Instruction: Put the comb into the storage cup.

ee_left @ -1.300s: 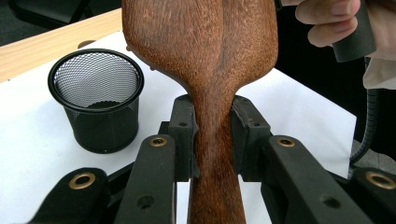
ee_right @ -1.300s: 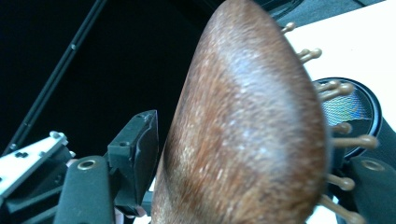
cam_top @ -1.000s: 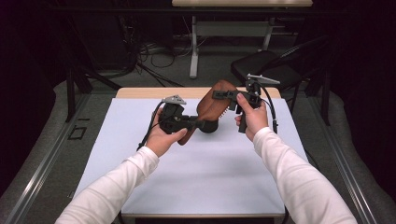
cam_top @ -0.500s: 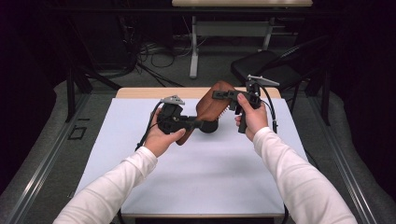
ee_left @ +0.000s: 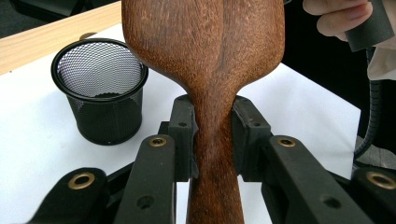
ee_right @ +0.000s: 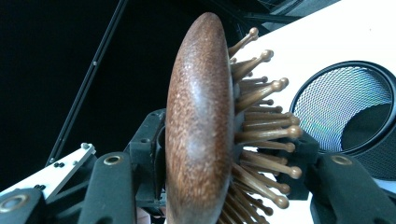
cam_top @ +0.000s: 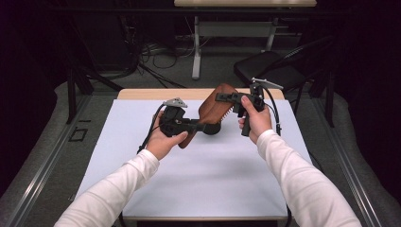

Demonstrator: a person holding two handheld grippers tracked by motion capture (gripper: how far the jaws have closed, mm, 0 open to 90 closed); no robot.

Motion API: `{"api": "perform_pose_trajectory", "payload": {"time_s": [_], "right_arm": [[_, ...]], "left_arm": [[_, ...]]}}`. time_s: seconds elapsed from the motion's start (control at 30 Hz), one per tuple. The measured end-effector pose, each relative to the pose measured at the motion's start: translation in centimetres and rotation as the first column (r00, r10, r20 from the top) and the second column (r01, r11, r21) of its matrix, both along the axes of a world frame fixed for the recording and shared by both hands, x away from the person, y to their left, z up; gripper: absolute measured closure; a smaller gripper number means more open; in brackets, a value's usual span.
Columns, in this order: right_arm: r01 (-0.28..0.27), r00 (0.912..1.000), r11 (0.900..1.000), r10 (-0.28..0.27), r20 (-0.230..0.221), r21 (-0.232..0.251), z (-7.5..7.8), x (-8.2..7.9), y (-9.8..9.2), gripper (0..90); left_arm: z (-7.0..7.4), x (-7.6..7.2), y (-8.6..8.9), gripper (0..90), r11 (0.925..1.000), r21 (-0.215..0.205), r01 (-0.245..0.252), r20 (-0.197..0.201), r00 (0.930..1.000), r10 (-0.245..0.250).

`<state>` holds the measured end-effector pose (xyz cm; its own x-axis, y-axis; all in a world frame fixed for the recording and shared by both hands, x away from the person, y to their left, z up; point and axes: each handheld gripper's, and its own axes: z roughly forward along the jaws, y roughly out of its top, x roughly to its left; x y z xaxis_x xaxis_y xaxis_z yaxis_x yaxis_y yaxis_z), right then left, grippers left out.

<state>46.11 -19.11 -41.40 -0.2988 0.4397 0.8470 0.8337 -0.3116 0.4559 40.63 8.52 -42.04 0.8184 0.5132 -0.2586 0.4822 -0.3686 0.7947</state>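
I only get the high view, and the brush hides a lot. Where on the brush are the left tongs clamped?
Observer: On the narrow neck of the wooden hairbrush, one jaw each side.
Operator: And the right tongs?
Observer: The right tongs pinch the head, one jaw on the wooden back, the other among the bristles.
Operator: Anything behind the brush?
Observer: A black mesh cup, upright on the white table.

A white table (cam_top: 198, 179) with a wooden far edge holds a black mesh cup (ee_left: 99, 88), just beyond the left tongs (ee_left: 212, 135).
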Motion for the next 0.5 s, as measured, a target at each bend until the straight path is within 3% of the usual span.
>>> {"api": "perform_pose_trajectory", "payload": {"time_s": [0.5], "right_arm": [[-0.013, 0.9999, 1.0, 0.013, -0.001, 0.021, 0.11, -0.09, -0.22, 46.5]], "left_arm": [[-0.09, -0.11, -0.13, 72.2, 1.0, -0.009, 0.0, 0.006, 1.0, 0.0]]}}
